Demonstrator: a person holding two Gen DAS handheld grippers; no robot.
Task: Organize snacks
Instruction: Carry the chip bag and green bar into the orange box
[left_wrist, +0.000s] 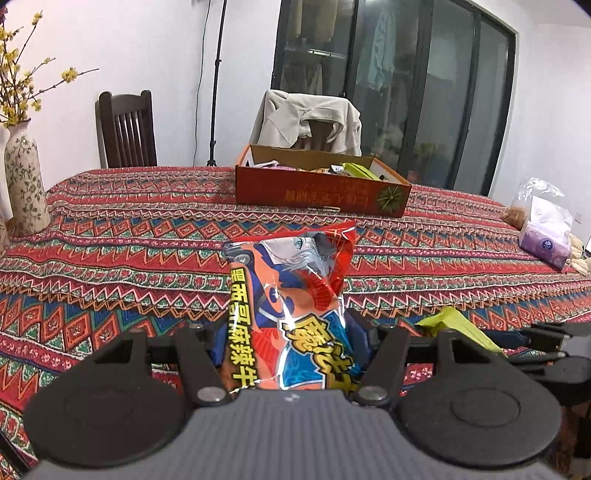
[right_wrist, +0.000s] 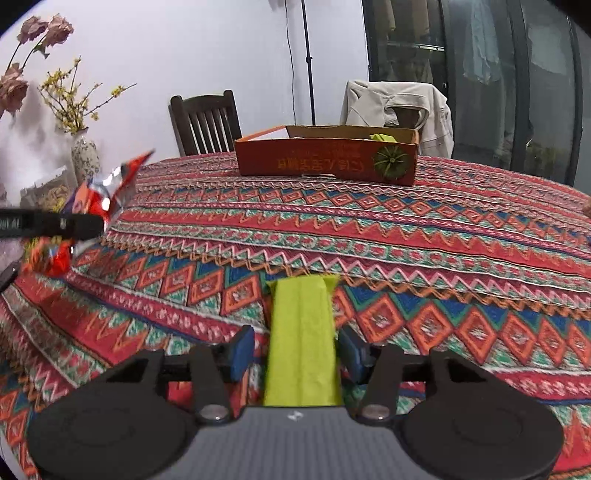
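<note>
— What's the left gripper (left_wrist: 286, 343) got?
— A glossy orange-and-blue snack bag (left_wrist: 291, 295), clamped upright above the near tablecloth (left_wrist: 129, 240).
— And the right gripper (right_wrist: 297, 350)?
— Pads apart (left one clear) around a lime-green packet (right_wrist: 301, 332); box (right_wrist: 325, 162) far behind.

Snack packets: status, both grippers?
Left gripper shut on red bag. Right gripper open, green packet between fingers, unpinched. Cardboard box ahead, cloth between bare.
</note>
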